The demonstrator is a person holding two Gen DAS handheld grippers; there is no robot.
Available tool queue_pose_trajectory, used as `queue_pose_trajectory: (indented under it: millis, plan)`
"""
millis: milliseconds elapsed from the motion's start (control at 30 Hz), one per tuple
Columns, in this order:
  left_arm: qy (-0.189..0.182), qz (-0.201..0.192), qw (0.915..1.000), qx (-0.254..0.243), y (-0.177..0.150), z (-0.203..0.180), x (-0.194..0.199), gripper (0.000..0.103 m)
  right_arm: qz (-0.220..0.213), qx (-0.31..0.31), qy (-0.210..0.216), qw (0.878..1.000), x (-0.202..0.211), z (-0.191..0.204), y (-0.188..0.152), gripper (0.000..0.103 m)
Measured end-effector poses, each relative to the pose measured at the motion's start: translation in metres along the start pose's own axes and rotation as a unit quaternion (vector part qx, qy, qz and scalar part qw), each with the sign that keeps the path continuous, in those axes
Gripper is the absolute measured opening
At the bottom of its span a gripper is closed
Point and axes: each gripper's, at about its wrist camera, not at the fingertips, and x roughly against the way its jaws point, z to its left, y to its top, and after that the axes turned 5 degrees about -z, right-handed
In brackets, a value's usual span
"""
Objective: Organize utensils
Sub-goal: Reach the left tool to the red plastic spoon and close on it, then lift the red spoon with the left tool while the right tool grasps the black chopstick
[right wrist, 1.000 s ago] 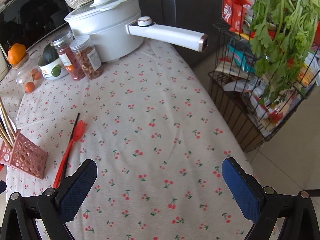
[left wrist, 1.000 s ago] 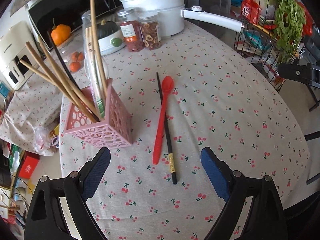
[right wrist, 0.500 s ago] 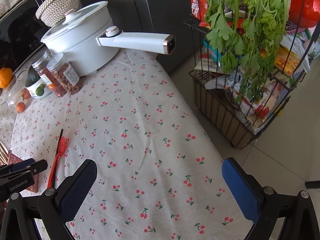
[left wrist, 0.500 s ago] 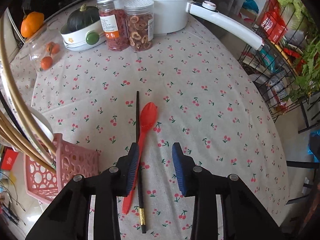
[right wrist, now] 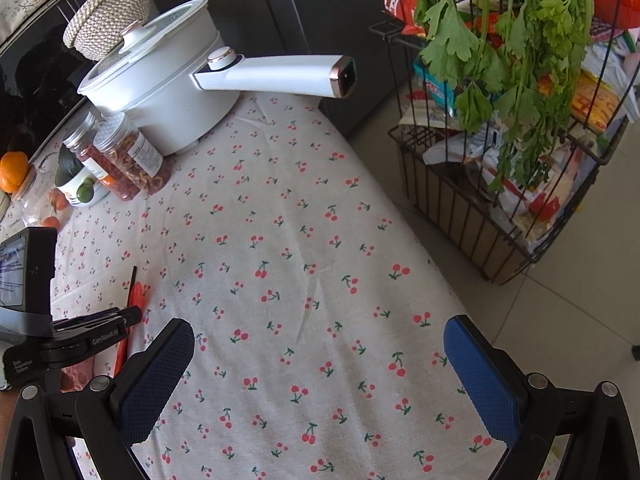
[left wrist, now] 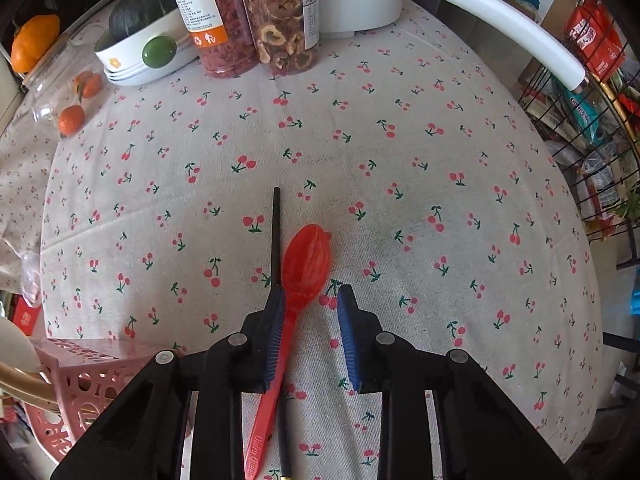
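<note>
Red spoon (left wrist: 306, 258) handle between part-open left tongs (left wrist: 310, 300), chopstick (left wrist: 275, 232) half hidden, right tongs (right wrist: 320, 364) wide.

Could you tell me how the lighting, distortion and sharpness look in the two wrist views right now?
Left wrist view: strong fisheye bulge with dark corner vignetting; the red spoon between the left gripper fingers is sharp, evenly lit, with no hard shadows. Right wrist view: the same curving; the white pot is bright but not blown out, and the right gripper is crisp.
</note>
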Motion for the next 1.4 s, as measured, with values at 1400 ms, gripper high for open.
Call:
queue_pose_trajectory:
  millis: [1400]
  plan:
    - [-0.043,-0.314,0.9485,-0.008,-0.139,0.086,0.208,0.004,0.062,0.052,0.027,0.996,-0.039,0.099,-0.033,0.102]
